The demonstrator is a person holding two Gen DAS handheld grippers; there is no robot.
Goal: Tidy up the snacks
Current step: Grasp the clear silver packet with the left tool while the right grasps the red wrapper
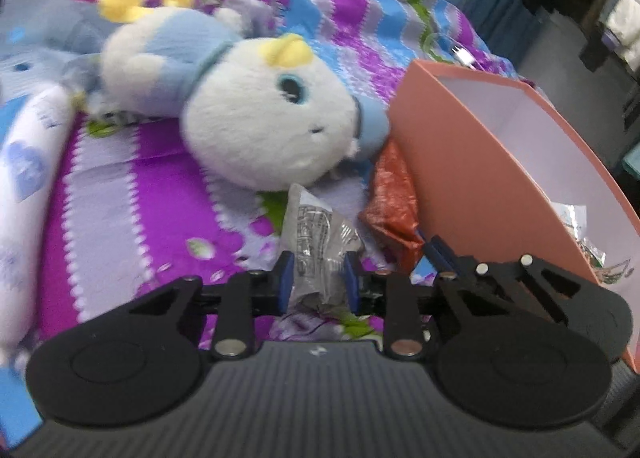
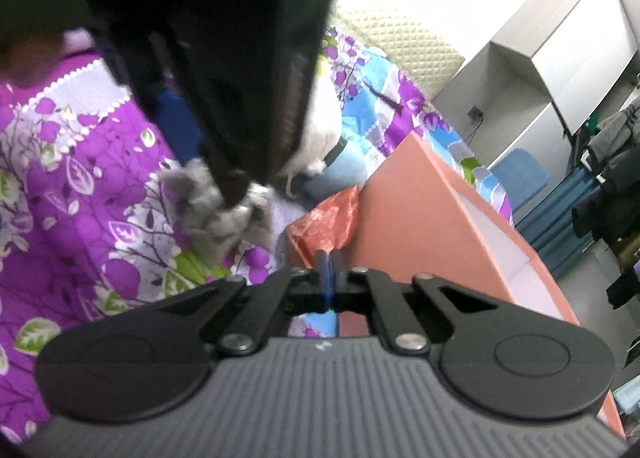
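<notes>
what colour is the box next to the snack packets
Salmon pink outside, white inside: the box shows best in the left wrist view.

Left hand-held gripper (image 1: 319, 276) clamps silver snack packet (image 1: 316, 234) beside orange box (image 1: 480, 177)

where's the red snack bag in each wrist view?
Left wrist: red bag right of centre, against the pink box's near wall, just right of the silver packet between the left gripper's fingers.
Right wrist: red bag at centre, just beyond the shut right gripper, left of the box.
Shared landmark: the pink box.
</notes>
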